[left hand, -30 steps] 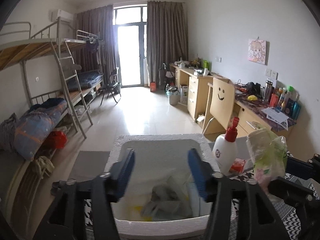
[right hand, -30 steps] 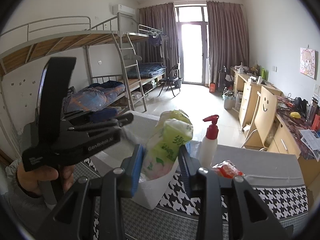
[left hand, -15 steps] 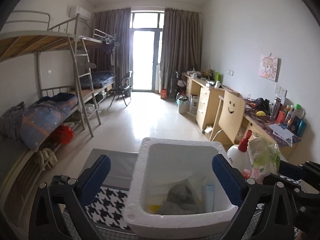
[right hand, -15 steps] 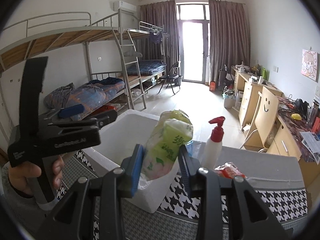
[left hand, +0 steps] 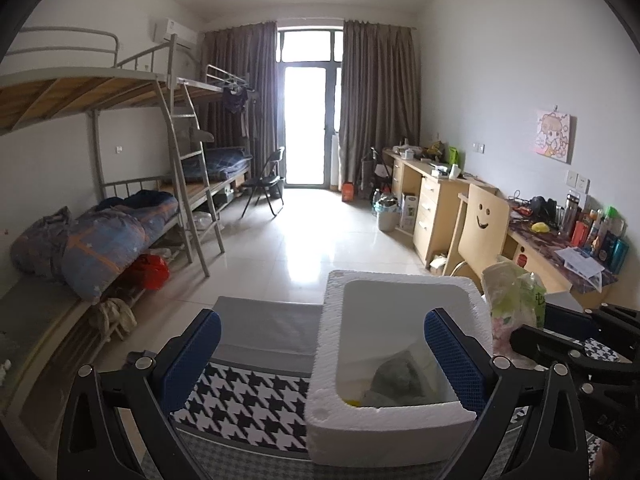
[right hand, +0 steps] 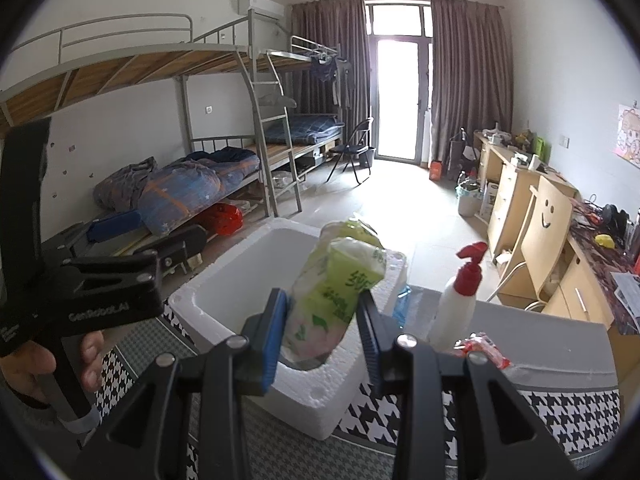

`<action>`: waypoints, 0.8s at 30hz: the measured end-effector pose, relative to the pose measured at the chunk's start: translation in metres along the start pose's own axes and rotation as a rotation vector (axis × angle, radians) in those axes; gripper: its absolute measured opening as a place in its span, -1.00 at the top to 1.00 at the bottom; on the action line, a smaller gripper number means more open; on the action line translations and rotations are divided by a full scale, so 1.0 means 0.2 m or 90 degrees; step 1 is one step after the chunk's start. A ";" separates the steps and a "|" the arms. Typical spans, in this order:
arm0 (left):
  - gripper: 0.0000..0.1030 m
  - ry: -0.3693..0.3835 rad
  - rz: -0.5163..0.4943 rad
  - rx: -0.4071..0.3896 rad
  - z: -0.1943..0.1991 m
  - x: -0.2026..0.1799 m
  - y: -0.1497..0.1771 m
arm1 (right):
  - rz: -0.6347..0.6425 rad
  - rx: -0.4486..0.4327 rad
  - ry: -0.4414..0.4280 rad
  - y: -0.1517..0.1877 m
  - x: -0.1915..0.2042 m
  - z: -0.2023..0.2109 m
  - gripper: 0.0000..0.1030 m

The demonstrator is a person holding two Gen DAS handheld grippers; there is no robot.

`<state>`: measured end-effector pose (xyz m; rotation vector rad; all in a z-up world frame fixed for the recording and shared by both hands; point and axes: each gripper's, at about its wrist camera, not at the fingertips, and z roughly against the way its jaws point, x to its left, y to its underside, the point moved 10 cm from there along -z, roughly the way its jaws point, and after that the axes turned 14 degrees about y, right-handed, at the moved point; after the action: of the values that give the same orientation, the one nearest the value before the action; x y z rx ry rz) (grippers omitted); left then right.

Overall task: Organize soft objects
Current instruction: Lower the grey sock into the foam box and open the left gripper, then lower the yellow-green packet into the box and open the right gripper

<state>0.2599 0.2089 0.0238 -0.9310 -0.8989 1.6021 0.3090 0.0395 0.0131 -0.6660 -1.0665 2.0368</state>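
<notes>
A white foam box (left hand: 392, 424) (right hand: 224, 300) stands on the houndstooth-covered table (left hand: 256, 404). Inside it lies a grey soft bundle (left hand: 398, 378) with something yellow beside it. My right gripper (right hand: 322, 336) is shut on a green and pink soft tissue pack (right hand: 336, 296) and holds it above the box's near right rim; the pack also shows in the left wrist view (left hand: 516, 304). My left gripper (left hand: 320, 360) is wide open and empty, its right finger over the box, its left finger over the table.
A white pump bottle with a red top (right hand: 460, 300) and a red packet (right hand: 484, 350) stand right of the box. A smiley-face chair (left hand: 484, 224), desks and bunk beds (left hand: 120, 208) lie beyond the table.
My left gripper has opened wide and drawn left and back from the box. My right gripper keeps its hold on the tissue pack above the box rim.
</notes>
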 end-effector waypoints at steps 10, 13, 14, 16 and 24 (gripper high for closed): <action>-0.98 -0.013 0.002 -0.002 0.02 0.05 0.03 | 0.006 0.019 -0.006 0.00 0.05 -0.08 0.22; -0.98 -0.015 0.005 -0.003 0.03 0.07 0.04 | 0.008 0.029 -0.015 0.00 0.06 -0.11 0.22; -0.98 -0.016 0.005 -0.003 0.03 0.07 0.05 | 0.007 0.031 -0.016 0.00 0.06 -0.11 0.22; -0.98 -0.017 0.001 -0.001 0.04 0.06 0.06 | 0.009 0.037 -0.018 -0.01 0.08 -0.13 0.22; -0.98 -0.019 0.004 0.007 0.05 0.10 0.10 | 0.011 0.055 -0.019 0.01 0.10 -0.21 0.21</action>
<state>0.2406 0.2238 0.0080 -0.9048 -0.9071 1.6279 0.3271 0.0750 -0.0123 -0.6033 -0.9861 2.1009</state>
